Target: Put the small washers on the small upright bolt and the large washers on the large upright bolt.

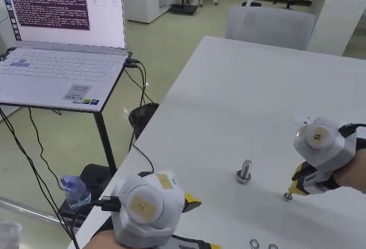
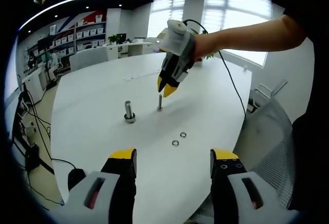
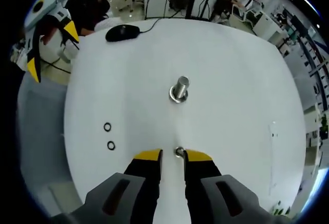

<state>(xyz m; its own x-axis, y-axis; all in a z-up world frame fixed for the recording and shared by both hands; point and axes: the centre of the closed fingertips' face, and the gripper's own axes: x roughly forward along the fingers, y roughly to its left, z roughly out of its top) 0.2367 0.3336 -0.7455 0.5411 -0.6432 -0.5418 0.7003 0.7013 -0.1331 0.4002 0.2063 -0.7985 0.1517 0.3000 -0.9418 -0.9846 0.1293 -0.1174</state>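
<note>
The large upright bolt (image 1: 245,171) (image 2: 129,112) (image 3: 179,88) stands mid-table on the white table (image 1: 240,106). The small upright bolt (image 1: 288,196) (image 2: 160,102) (image 3: 179,152) stands to its right. My right gripper (image 1: 294,189) (image 2: 167,87) (image 3: 174,156) hovers just over the small bolt, its jaws a narrow gap apart, with the bolt's top showing between them and touching neither. Two small washers (image 2: 183,134) (image 2: 175,143) (image 3: 107,127) (image 1: 254,243) lie flat nearer me. My left gripper (image 1: 200,225) (image 2: 174,157) (image 3: 52,50) hangs wide open at the table's near edge, holding nothing.
A laptop (image 1: 57,72) sits on a stand to the left, with cables hanging below it. A grey chair (image 1: 269,26) stands at the table's far side. A black mouse (image 3: 122,32) lies near the table's edge. A plastic bottle (image 1: 74,191) is below the table corner.
</note>
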